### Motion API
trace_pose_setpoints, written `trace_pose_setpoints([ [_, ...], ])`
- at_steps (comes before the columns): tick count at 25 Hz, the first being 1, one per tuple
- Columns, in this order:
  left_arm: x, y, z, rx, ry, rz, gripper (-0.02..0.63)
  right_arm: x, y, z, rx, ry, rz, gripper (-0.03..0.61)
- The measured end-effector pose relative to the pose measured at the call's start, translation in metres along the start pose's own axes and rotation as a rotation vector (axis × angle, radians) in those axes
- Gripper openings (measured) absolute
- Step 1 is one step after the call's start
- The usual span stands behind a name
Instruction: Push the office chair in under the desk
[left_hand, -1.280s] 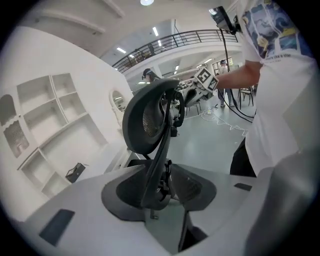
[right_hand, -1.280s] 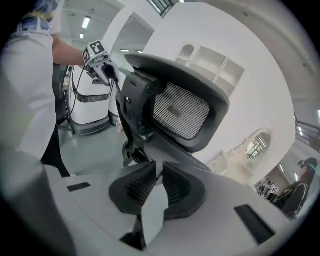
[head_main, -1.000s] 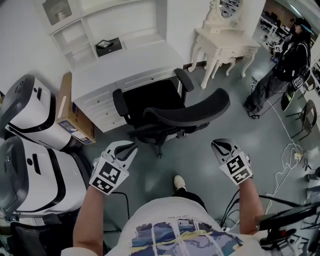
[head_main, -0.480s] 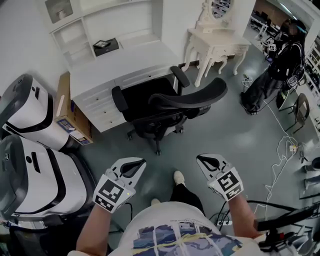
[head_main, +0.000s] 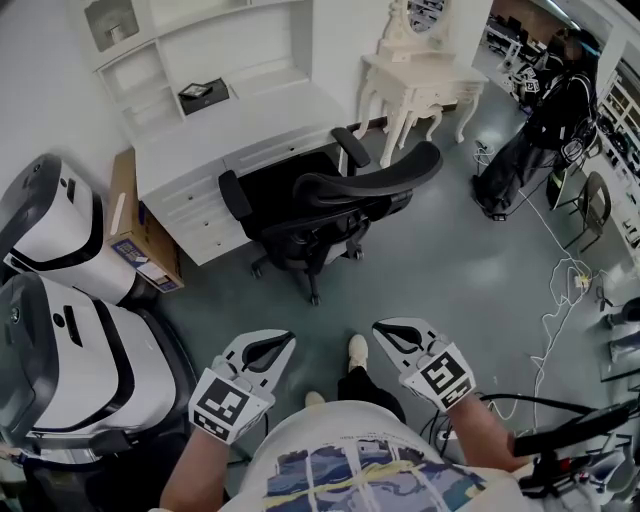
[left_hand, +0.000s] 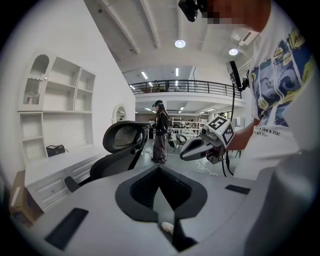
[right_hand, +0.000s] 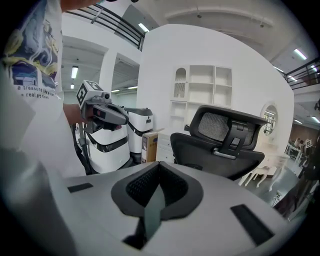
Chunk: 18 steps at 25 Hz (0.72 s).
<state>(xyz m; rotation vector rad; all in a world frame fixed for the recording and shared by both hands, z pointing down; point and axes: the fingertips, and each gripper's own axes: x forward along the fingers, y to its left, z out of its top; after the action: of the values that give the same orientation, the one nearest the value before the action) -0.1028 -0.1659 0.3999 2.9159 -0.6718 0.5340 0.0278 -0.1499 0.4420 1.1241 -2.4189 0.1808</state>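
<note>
Grey floor (head_main: 450, 270) fills most of the head view, with the white desk (head_main: 230, 120) and its shelves against the far wall. The office chair (head_main: 330, 205) stands at the desk's front, seat in at the opening between the drawers, both armrests just beside the desk edge, backrest facing you.

Your left gripper (head_main: 286, 341) is low in the head view, close to your body, jaws pressed together with nothing between them. Your right gripper (head_main: 380, 328) is beside it, jaws likewise together and empty. Your shoe (head_main: 358, 350) shows on the floor between the two.

The chair is ahead of both grippers and well apart from them, with bare floor between; neither touches it. In the left gripper view the backrest is off to the left of the jaws; in the right gripper view it is off to the right.

Two white machines (head_main: 60, 300) and a cardboard box (head_main: 140, 240) stand to the left of the desk. A white dressing table (head_main: 420, 80) is to its right, a standing person (head_main: 530, 130) further right, and cables (head_main: 560, 300) lie on the floor.
</note>
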Motion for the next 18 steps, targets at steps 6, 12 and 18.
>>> trace_pose_setpoints([
  [6, -0.007, -0.012, -0.005, 0.000, -0.002, -0.018, 0.012, -0.001, 0.021, 0.001, -0.005, -0.007, 0.019, 0.026],
  [12, -0.007, -0.019, -0.006, 0.009, -0.008, -0.017, 0.012, -0.004, 0.029, 0.003, -0.013, -0.014, 0.027, 0.025],
  [18, -0.010, -0.022, -0.006, 0.021, -0.007, -0.026, 0.012, -0.003, 0.034, 0.008, -0.020, -0.022, 0.029, 0.025],
])
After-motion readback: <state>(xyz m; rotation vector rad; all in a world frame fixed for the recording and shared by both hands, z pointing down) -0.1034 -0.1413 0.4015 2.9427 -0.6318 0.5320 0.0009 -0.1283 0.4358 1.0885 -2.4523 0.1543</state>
